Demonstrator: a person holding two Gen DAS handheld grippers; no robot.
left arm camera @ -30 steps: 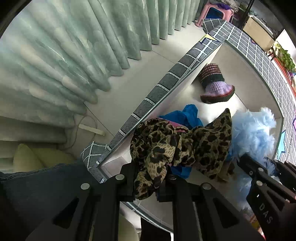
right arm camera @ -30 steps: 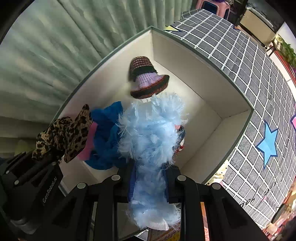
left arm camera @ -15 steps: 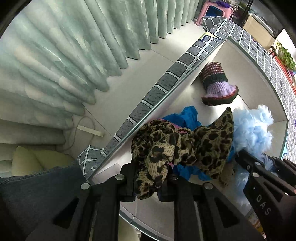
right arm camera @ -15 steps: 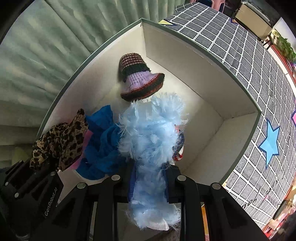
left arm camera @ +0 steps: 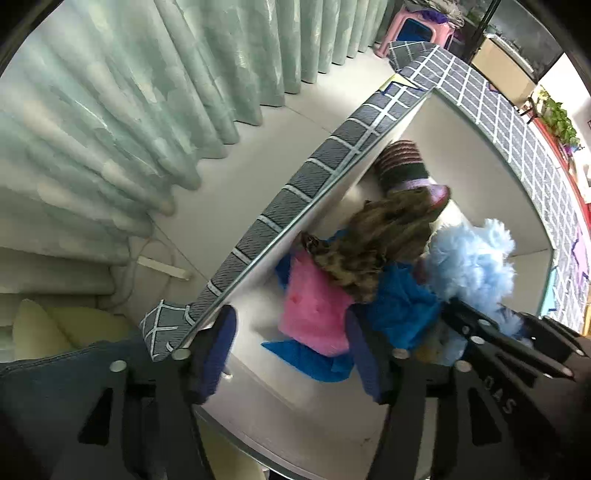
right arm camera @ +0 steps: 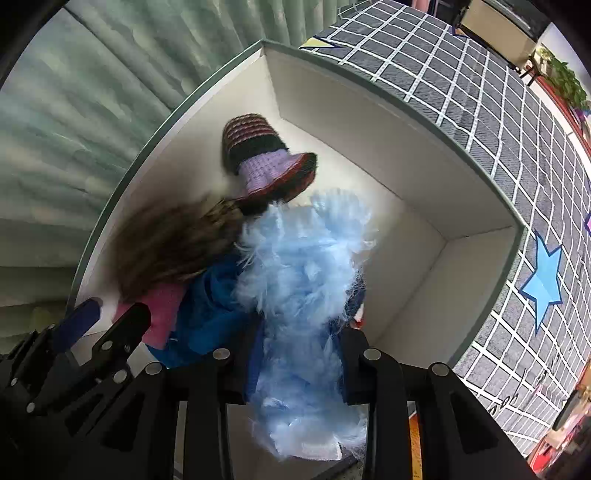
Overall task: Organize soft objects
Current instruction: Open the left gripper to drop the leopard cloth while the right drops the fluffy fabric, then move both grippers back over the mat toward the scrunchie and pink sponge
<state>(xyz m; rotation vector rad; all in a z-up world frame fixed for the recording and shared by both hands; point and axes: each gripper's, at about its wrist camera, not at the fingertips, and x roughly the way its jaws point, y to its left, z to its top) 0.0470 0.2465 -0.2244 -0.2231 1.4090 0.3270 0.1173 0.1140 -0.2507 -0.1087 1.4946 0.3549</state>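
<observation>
Fluffy pale-blue feathery fabric (right arm camera: 303, 273) at frame centre, ribbed knitted wool hat (right arm camera: 264, 158) above it, plush pink cloth (left arm camera: 314, 306), smooth matt white box lining (right arm camera: 369, 155), woven grey grid fabric outside, matt black plastic jaws.

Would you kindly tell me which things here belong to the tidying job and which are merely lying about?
Job: leopard-print cloth, fluffy light-blue item, pink cloth, blue cloth, striped knitted hat, grid-patterned storage box.

Lying about: green curtains, pink plastic stool, white floor cable.
</observation>
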